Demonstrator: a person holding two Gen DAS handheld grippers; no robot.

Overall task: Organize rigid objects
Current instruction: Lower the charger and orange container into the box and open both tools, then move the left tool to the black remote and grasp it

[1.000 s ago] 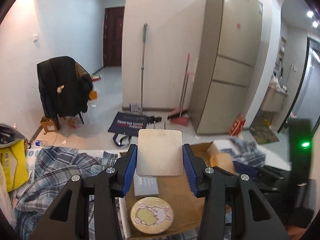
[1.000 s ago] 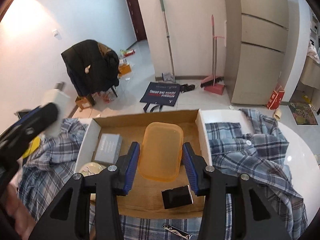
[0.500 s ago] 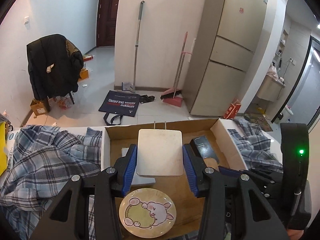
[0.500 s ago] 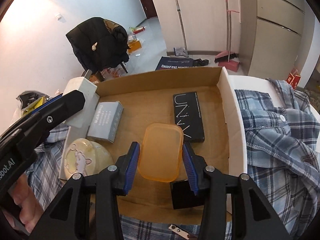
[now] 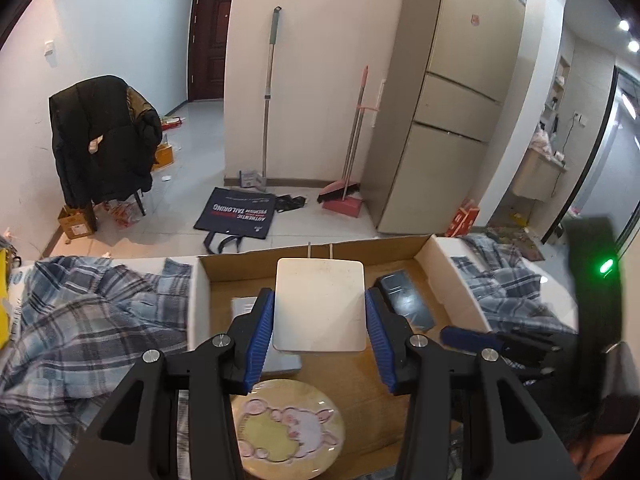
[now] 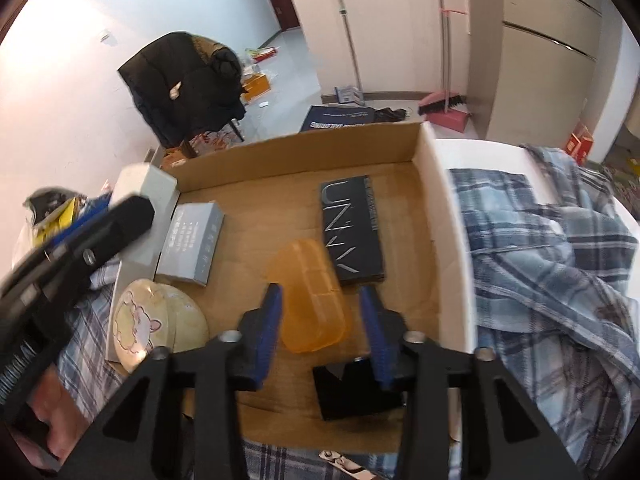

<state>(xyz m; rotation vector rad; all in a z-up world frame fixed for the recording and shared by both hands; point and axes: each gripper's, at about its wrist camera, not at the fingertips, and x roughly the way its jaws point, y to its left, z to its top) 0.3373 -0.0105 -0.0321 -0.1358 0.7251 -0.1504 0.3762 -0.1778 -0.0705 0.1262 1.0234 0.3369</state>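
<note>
The left gripper [image 5: 320,312] clamps a white square box [image 5: 320,306] flat between its blue pads [image 5: 262,330], one pad on each side edge, so the box's broad face looks up and it hangs above the cardboard box [image 5: 360,250], apparently carried in for stacking with the rest. Its slightly longer axis runs toward 12 o'clock, away from the camera; below its near edge, at 6 o'clock, the round cartoon tin [image 5: 286,426] lies lid-up, and a grey box [image 5: 244,306] peeks out at 9 o'clock beneath it. A dark phone-like box [image 5: 406,304] lies at 3 o'clock on the cardboard floor. The right gripper [image 6: 318,330] has its jaws apart and the orange plastic case [image 6: 310,304] sits between them, tilted, its long axis running from about 11 to 5 o'clock; whether the left pad touches it I cannot tell, and the right pad stands clear, so it looks released onto the cardboard floor rather than gripped. At 1 o'clock from it the black lettered box [image 6: 352,230] lies lengthwise toward 12, just beside the case; the grey box sits at 10 o'clock, the tin at 8 o'clock on the box's left wall, and a small black block [image 6: 356,390] at 5 o'clock under the right finger. Plaid shirts [image 6: 560,264] flank the box on the white table [image 6: 480,152].
</note>
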